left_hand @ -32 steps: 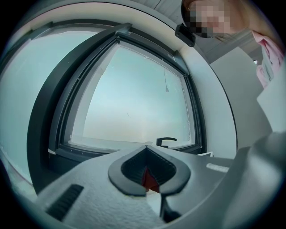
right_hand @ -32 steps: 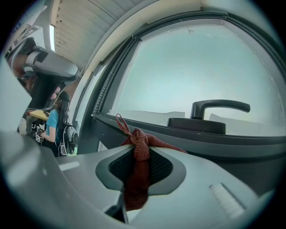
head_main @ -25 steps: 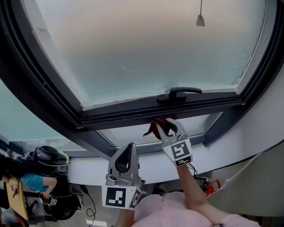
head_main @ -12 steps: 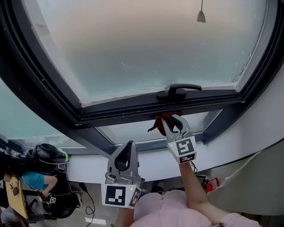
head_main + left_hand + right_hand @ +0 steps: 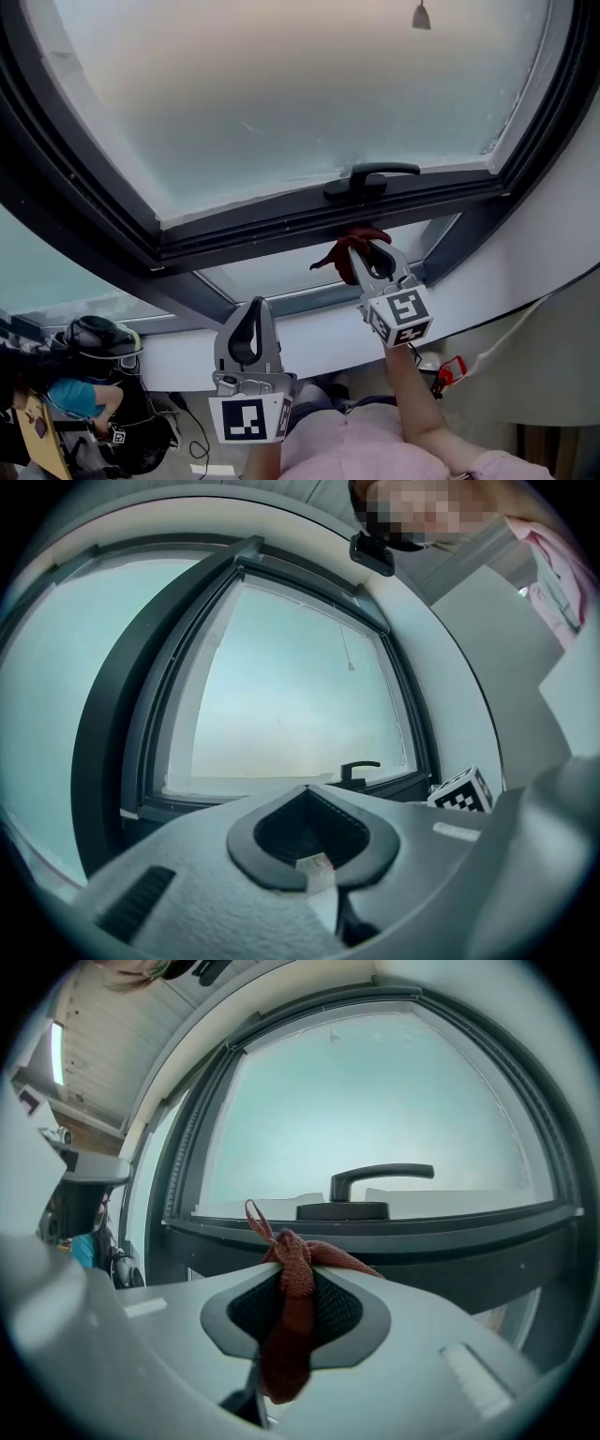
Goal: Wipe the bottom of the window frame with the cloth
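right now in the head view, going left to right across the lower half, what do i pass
person in a helmet, left gripper, right gripper holding the red cloth, small red object

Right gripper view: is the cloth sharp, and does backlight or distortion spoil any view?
Right gripper view: cloth sharp between the shut jaws, weave visible; strong fisheye bends the window frame. Left gripper view: same fisheye, bright frosted pane, jaw foreground soft. Head view: even backlight, no glare, frame dark but readable.

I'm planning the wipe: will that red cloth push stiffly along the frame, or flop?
Probably floppy: the cloth bunches and droops between the right tongs. Likely light: a thin tail sticks up unsupported. It may fold, not press flat.
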The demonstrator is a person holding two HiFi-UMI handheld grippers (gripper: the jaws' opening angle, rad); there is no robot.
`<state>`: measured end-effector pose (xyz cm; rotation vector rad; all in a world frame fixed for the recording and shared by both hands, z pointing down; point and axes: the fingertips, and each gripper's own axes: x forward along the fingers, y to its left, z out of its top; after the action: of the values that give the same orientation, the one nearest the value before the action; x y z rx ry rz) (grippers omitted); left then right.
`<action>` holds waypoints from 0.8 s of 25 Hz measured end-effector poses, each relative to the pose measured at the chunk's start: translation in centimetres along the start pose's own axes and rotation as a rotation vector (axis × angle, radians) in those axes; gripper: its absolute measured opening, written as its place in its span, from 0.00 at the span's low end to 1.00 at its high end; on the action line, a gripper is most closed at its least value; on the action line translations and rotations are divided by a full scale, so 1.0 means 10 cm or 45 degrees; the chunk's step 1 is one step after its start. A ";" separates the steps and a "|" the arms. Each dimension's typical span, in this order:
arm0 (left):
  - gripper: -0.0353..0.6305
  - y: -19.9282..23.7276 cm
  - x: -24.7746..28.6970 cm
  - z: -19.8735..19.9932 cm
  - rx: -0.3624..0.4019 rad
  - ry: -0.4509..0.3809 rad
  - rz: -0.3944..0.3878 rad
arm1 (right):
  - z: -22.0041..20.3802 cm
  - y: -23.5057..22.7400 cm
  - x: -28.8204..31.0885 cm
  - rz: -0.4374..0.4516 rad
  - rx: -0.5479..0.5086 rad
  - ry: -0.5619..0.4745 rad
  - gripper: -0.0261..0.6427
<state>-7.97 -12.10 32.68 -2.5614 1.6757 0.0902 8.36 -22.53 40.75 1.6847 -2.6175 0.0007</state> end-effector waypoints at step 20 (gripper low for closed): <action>0.04 0.50 -0.07 0.16 -0.025 -0.056 -0.140 | 0.39 -0.36 -0.95 -0.434 0.118 -0.110 0.16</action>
<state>-12.89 -13.28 30.97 -2.6391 1.5234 0.1560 15.48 -15.48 36.58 2.1874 -2.3836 0.0427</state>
